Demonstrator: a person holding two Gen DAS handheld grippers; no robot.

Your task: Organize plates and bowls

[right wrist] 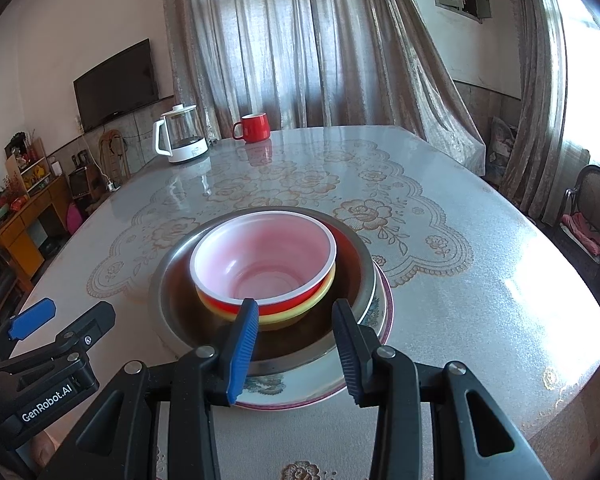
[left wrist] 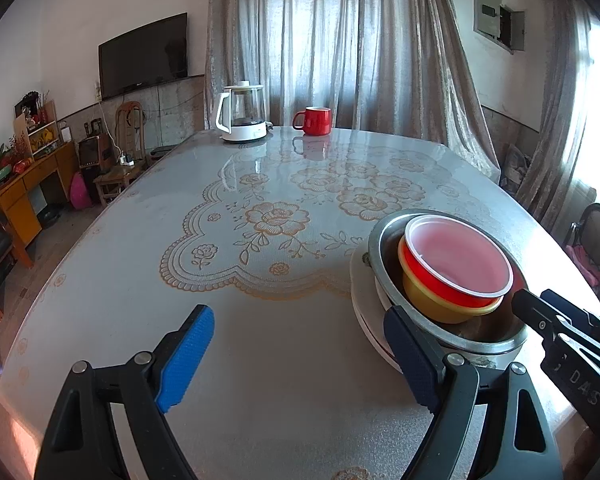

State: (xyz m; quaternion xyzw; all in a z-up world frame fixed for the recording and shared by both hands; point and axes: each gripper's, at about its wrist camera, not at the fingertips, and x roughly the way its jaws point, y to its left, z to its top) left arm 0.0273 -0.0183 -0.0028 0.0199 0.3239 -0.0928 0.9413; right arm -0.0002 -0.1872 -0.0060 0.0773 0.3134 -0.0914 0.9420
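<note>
The stack sits at the table's (right wrist: 480, 264) six o'clock edge: red bowl (right wrist: 264, 264) in yellow bowl (right wrist: 296, 312), steel basin (right wrist: 172, 304), floral plate (right wrist: 300, 388). Left gripper (left wrist: 300, 356) gapes wide, empty; right gripper (right wrist: 296, 344) stands narrow, gripping nothing. The plastic looks light, the plate breakable — grab rims.

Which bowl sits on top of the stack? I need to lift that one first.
The red bowl with the white inside. It nests in the yellow bowl, which sits in the metal bowl.
</note>
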